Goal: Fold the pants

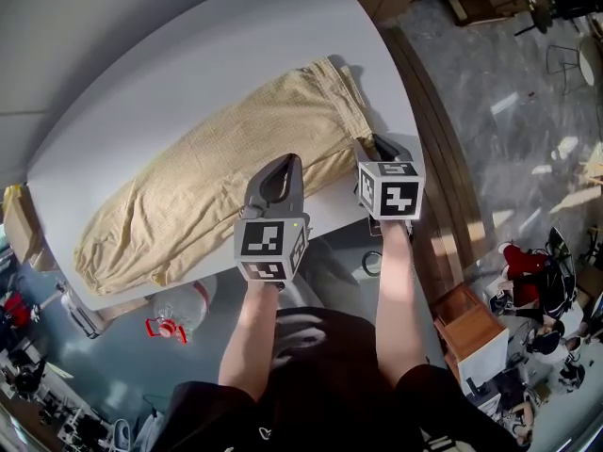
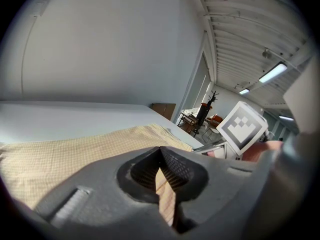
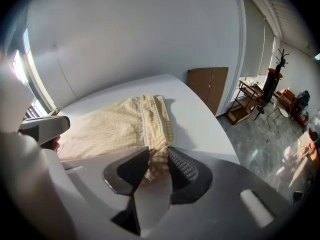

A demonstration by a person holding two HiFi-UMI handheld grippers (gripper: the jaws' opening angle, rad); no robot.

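Beige checked pants [image 1: 217,172] lie lengthwise across the white table [image 1: 188,45], waistband toward the right. My left gripper [image 1: 283,165] sits at the pants' near edge around the middle; in the left gripper view its jaws [image 2: 161,151] meet at the tips with a strip of the cloth [image 2: 75,154] pinched between them. My right gripper [image 1: 379,146] is at the waistband's near corner. In the right gripper view the bunched waistband [image 3: 155,129] fills the gap of the right gripper [image 3: 157,159] and touches both pads.
The table's curved near edge runs just under both grippers. On the floor below are a plastic bottle [image 1: 179,314] with a red cap, a wooden crate [image 1: 466,314] and a cardboard box [image 1: 19,224]. A brown cabinet [image 3: 207,86] stands beyond the table's far end.
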